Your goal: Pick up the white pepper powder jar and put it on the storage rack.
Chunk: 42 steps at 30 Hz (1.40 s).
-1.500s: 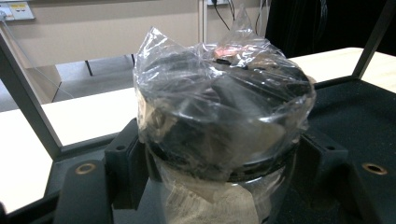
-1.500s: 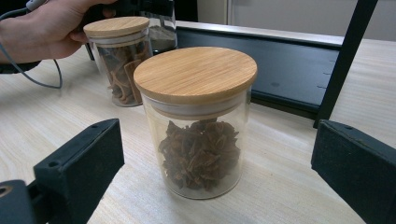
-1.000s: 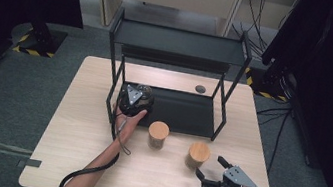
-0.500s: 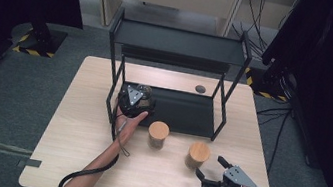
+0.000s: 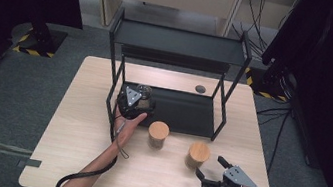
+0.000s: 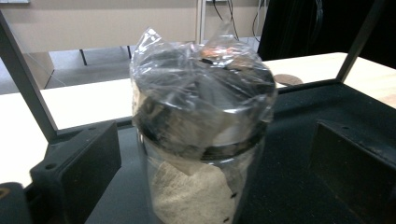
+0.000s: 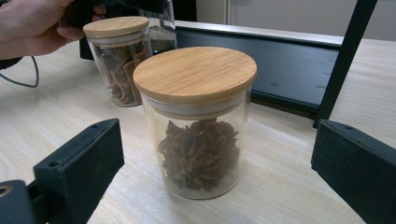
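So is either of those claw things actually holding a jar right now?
No. The left gripper has just opened around the plastic-covered jar on the rack's lower shelf; the right gripper stands open around a wooden-lidded jar.

- A glass jar (image 6: 201, 140) wrapped over its top in crinkled clear plastic, part filled with pale grains, stands upright on the black rack's lower shelf (image 5: 187, 112), near its left end.
- A glass jar of star anise (image 7: 198, 126), with a round wooden lid, stands upright on the table (image 5: 78, 125), just in front of the rack.
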Motion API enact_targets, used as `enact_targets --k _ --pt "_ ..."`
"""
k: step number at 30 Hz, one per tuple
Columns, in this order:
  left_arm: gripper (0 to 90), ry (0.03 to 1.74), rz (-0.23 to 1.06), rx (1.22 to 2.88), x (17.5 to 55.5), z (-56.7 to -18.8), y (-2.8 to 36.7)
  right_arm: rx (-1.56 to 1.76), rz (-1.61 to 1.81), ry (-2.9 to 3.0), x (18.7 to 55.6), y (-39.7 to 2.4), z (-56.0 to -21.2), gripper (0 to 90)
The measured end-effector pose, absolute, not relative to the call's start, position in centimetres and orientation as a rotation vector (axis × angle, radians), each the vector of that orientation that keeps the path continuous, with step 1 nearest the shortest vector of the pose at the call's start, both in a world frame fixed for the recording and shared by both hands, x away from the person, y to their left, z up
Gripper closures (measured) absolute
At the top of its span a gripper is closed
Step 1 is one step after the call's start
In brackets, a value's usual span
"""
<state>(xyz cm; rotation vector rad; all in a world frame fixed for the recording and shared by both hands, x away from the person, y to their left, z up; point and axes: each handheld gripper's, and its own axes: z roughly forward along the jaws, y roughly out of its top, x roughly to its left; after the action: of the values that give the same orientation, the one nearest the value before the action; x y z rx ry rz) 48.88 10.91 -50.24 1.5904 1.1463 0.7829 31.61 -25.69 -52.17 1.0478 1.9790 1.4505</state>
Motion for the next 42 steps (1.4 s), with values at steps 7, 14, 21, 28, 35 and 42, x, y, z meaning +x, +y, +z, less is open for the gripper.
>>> enact_targets --k 7,14,21,28,35,42 --pt "2.1 1.143 0.778 1.594 48.3 -50.1 11.2 1.047 1.45 1.979 31.6 -25.7 -52.2 2.7" --pt "2.2 1.124 0.762 1.595 47.5 -49.8 11.1 1.048 1.45 1.979 31.6 -25.7 -52.2 2.7" --pt "2.3 1.109 0.755 1.594 46.8 -49.5 11.1 1.047 1.449 1.978 31.6 -25.7 -52.2 2.6" --pt "2.4 1.101 0.753 1.604 46.2 -49.8 11.1 1.047 1.449 1.978 31.6 -25.7 -52.2 2.6" --pt "2.4 1.081 0.748 1.597 45.2 -49.9 11.3 1.047 1.448 1.979 31.6 -25.7 -52.2 2.7" --pt "2.5 1.07 0.749 1.585 44.4 -50.0 11.8 1.047 1.448 1.979 31.6 -25.7 -52.2 2.6"
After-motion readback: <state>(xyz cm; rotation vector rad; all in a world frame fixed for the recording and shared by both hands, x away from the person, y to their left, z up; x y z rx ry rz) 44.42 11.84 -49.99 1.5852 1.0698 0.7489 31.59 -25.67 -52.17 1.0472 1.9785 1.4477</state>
